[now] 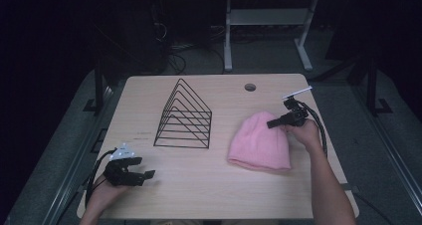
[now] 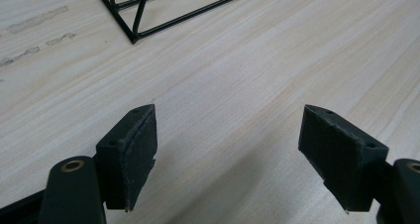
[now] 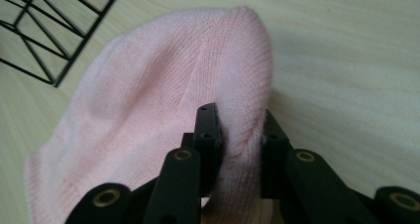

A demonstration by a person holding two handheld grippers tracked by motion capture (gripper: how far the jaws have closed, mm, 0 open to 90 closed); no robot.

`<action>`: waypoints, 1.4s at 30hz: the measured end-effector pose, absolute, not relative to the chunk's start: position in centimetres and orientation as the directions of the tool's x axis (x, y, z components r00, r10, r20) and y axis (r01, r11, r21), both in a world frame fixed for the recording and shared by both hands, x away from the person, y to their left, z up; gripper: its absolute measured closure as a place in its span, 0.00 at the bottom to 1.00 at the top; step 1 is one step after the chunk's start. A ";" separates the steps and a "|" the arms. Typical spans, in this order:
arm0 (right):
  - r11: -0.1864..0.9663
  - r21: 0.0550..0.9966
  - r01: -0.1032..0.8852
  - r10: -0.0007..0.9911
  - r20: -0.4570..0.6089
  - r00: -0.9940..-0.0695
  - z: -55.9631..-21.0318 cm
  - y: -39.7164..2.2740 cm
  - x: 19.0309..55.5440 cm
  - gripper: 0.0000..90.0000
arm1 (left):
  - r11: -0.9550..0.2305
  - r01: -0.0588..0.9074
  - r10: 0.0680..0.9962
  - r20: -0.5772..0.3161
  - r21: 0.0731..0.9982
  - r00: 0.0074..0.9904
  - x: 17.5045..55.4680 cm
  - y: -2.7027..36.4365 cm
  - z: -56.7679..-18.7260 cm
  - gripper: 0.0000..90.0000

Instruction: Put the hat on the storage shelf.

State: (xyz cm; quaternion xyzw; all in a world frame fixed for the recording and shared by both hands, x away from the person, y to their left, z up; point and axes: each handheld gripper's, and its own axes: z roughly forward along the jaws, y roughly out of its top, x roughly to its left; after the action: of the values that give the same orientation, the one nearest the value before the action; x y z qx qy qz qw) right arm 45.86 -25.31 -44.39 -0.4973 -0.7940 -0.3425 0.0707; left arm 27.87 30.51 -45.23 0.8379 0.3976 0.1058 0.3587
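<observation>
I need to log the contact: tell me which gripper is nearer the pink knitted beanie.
Right. The right gripper is clamped on a fold at the edge of the pink knitted beanie; the left gripper rests open by the table's near left corner, well apart from it.

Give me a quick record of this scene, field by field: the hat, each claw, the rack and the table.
hat: pink knit beanie, lying flat on the table, its edge pinched
right claw: shut on the beanie's edge
left claw: open, nothing between its jaws, low over bare wood
rack: black wire rack, standing left of the beanie, apart from it
table: light wood
</observation>
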 end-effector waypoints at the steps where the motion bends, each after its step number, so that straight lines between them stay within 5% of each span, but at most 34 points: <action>1: 0.272 0.483 0.832 0.738 0.450 -0.503 -44.1 -25.3 45.7 0.84 | -0.426 0.591 0.743 -0.108 0.685 0.661 27.9 30.5 -45.2 0.26; 42: 0.321 0.721 0.614 0.625 0.326 -0.709 -33.8 -24.1 40.2 0.86 | -0.419 0.578 0.728 -0.122 0.700 0.675 28.0 30.5 -44.4 0.26</action>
State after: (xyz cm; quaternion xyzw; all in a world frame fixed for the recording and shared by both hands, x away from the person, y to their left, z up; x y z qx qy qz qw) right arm 40.23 -24.08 -33.76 -0.3813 -0.8126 -0.4408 -0.0060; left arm 27.98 30.50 -44.36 0.8363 0.3904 0.1004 0.3717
